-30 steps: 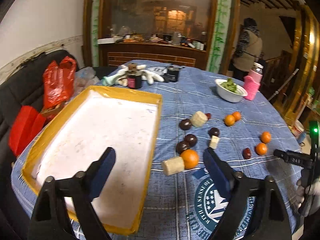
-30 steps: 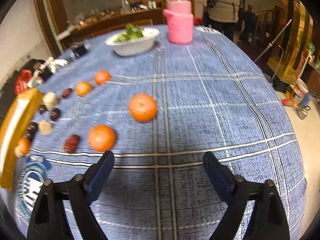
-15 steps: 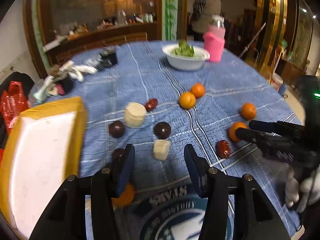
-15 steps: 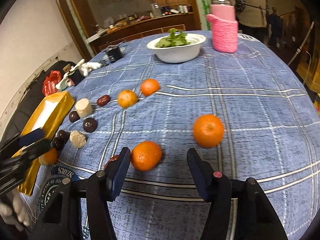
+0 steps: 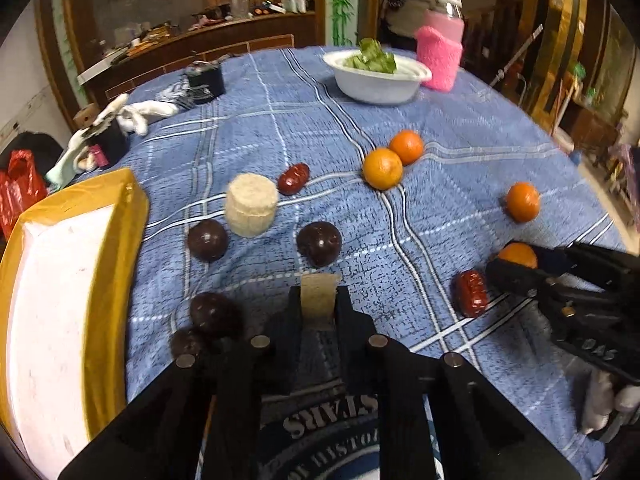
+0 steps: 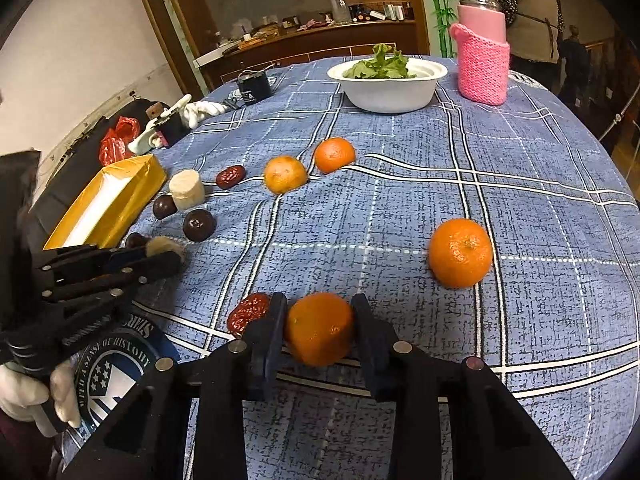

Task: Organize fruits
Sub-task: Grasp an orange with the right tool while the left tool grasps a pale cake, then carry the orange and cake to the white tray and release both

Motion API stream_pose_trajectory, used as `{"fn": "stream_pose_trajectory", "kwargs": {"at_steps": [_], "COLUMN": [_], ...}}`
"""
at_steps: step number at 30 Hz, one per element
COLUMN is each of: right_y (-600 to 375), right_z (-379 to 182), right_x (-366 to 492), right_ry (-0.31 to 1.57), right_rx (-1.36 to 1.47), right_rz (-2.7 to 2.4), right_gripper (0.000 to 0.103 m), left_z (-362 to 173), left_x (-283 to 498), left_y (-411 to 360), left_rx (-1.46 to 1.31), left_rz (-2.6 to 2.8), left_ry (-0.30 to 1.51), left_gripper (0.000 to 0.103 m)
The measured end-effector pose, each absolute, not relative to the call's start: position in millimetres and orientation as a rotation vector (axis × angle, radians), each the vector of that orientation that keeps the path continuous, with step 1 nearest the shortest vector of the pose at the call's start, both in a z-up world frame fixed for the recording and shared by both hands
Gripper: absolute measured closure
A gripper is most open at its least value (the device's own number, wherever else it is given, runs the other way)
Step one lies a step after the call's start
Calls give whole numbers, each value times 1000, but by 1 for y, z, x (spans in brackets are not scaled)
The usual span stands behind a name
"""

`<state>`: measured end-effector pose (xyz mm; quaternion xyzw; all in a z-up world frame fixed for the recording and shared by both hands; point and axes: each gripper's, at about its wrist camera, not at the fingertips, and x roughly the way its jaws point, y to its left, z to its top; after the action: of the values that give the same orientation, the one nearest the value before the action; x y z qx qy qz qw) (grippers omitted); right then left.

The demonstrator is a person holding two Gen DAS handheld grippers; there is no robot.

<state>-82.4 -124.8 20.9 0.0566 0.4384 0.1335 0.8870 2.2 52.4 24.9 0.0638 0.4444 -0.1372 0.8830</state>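
Observation:
My left gripper [image 5: 318, 300] is shut on a small beige fruit chunk [image 5: 318, 294] at the near middle of the blue cloth; it also shows in the right wrist view [image 6: 160, 256]. My right gripper [image 6: 318, 328] is shut on an orange [image 6: 319, 328], also seen in the left wrist view [image 5: 516, 256]. A red date [image 6: 248, 312] lies just left of it. Other oranges [image 6: 460, 252] [image 6: 285, 174] [image 6: 334, 155], dark round fruits [image 5: 319, 243] [image 5: 208, 240] [image 5: 214, 314], a larger beige chunk [image 5: 251, 210] and another date [image 5: 294, 178] lie scattered.
A yellow-rimmed white tray [image 5: 112, 240] lies at the left. A white bowl of greens [image 5: 376, 76] and a pink-sleeved bottle [image 5: 440, 56] stand at the far side. Gloves and dark small items [image 5: 204, 84] lie at the far left. A person stands behind the table.
Both grippers have closed: the left on the small beige chunk, the right on the near orange. Both moved forward and down to the fruit.

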Motion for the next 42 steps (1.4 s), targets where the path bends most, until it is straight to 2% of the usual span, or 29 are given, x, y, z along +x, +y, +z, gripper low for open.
{"fn": "stream_pose_trajectory", "kwargs": {"at_steps": [10,22,29,35,36,39,41,42], "right_y": [-92,76,161,197,198,198,193,189], "right_z": [61,95,83,58,55,49,51,54], "right_x": [-117,-146,-142,-134,-131,-122,-120,-120], "right_ry": [823,837,886,945,954,994,994,984], "right_rx": [65,-41,-120,-167,-157,-101,-71,-63], "right_rz": [335,651,746,741,741,745,750,744], "right_gripper": [67,67,66,65,65,65,63,57], "left_z": [76,68,54,50,50,50,53,54], "left_x": [-53,-94,-105,-111,-112,-114,-116,-117], "left_y": [148,281,323,343,345,350,351,350], "left_rx": [-98,-241,-308,-353,-364,-388,-389,-391], "left_rz": [-150,137,194,208,207,211,217,214], "left_ry": [793,775,797,794,794,784,774,773], "left_gripper": [88,88,88,87,83,59,56,55]}}
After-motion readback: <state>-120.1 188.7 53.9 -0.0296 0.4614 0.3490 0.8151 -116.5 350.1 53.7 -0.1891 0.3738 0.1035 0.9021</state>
